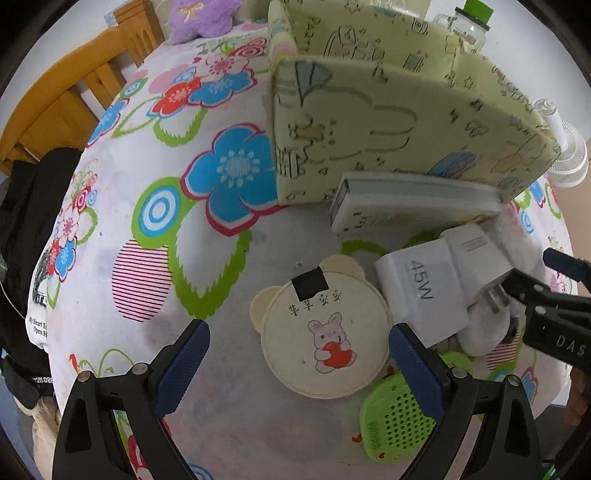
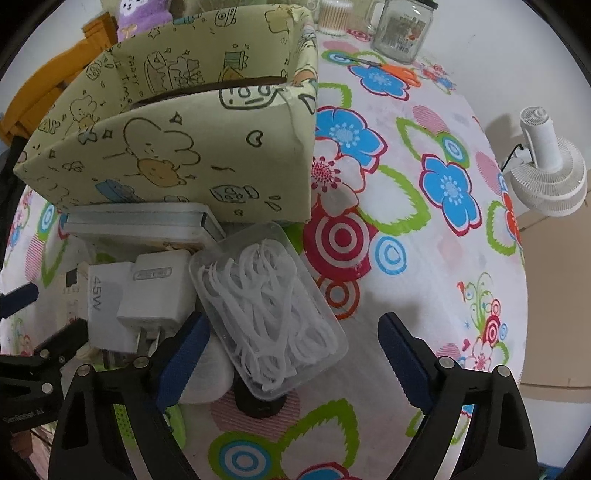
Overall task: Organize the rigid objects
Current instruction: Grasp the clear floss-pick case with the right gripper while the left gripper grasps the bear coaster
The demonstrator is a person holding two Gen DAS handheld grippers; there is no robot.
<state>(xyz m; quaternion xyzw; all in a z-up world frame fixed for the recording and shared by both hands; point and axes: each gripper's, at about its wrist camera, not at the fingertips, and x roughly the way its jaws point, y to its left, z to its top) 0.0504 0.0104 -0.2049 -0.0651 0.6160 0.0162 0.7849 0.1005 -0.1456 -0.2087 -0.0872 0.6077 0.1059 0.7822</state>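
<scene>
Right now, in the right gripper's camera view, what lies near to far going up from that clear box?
Clear plastic box of white floss picks → yellow-green cartoon-printed storage box → purple plush toy.

Flat case before storage box; chargers before case, floss box seemingly touching chargers' right.

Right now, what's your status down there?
Both claws open, left claw over round bunny coaster, right claw over floss pick box. 45W charger crowds between.
</scene>
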